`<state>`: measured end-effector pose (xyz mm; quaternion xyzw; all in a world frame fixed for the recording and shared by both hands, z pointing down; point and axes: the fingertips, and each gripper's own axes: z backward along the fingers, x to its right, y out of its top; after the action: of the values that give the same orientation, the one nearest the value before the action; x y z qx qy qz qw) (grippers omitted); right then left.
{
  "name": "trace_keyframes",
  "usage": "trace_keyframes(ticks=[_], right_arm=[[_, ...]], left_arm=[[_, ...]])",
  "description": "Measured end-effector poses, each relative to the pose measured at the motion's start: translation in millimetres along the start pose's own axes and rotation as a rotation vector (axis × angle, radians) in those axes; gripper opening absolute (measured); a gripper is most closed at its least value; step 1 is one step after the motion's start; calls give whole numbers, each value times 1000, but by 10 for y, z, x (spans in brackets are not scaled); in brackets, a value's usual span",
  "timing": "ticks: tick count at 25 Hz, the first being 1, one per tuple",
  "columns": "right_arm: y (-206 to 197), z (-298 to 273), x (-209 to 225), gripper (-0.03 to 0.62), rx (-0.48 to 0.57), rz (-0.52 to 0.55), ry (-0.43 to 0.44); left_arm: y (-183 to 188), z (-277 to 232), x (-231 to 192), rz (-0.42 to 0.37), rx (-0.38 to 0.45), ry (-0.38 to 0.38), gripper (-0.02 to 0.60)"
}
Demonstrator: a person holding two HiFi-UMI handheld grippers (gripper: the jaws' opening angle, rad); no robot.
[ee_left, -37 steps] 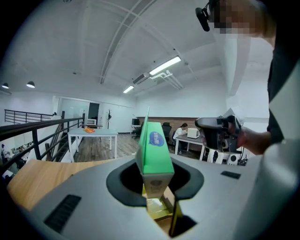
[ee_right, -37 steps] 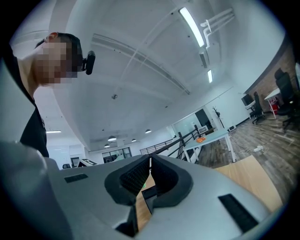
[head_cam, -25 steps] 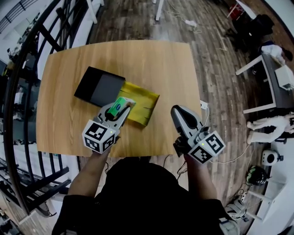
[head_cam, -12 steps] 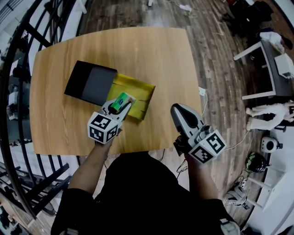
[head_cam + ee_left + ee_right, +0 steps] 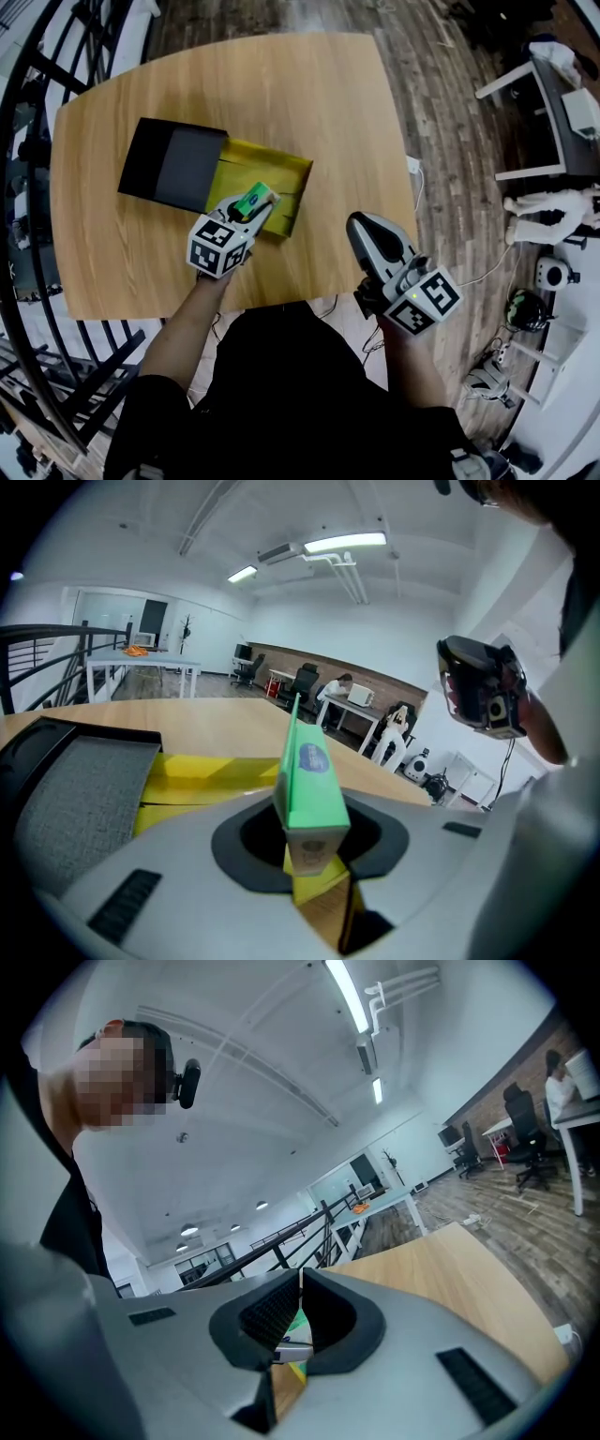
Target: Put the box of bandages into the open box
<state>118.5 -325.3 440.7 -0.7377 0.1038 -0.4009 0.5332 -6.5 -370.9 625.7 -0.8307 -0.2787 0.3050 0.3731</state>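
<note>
Box of bandages [image 5: 255, 200] is clamped in my left claw [image 5: 253, 208], the pads pressing its flat sides and a narrow green face turned up. Its long axis runs along the claw, pointing away from me toward the far right, with its far end over the near edge of the yellow open box [image 5: 277, 167] on the tabletop [image 5: 281, 94]. My right claw [image 5: 362, 228] hangs by the near right corner, tips together and empty.

A wooden table [image 5: 319, 112] bears one black-and-yellow open box [image 5: 178, 167].
</note>
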Motion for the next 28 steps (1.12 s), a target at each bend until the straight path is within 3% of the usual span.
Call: trace_keyframes(ticks=[7, 13, 22, 28], right_arm=[[6, 37, 9, 38, 8, -1, -15], [31, 117, -2, 38, 18, 0, -36], [102, 175, -24, 38, 30, 11, -25], [172, 170, -136, 38, 38, 31, 11]], left_arm=[[-197, -281, 48, -18, -102, -68, 101], [-272, -343, -3, -38, -161, -60, 124], [-122, -155, -327, -88, -139, 118, 242], [108, 126, -427, -119, -68, 209, 255]])
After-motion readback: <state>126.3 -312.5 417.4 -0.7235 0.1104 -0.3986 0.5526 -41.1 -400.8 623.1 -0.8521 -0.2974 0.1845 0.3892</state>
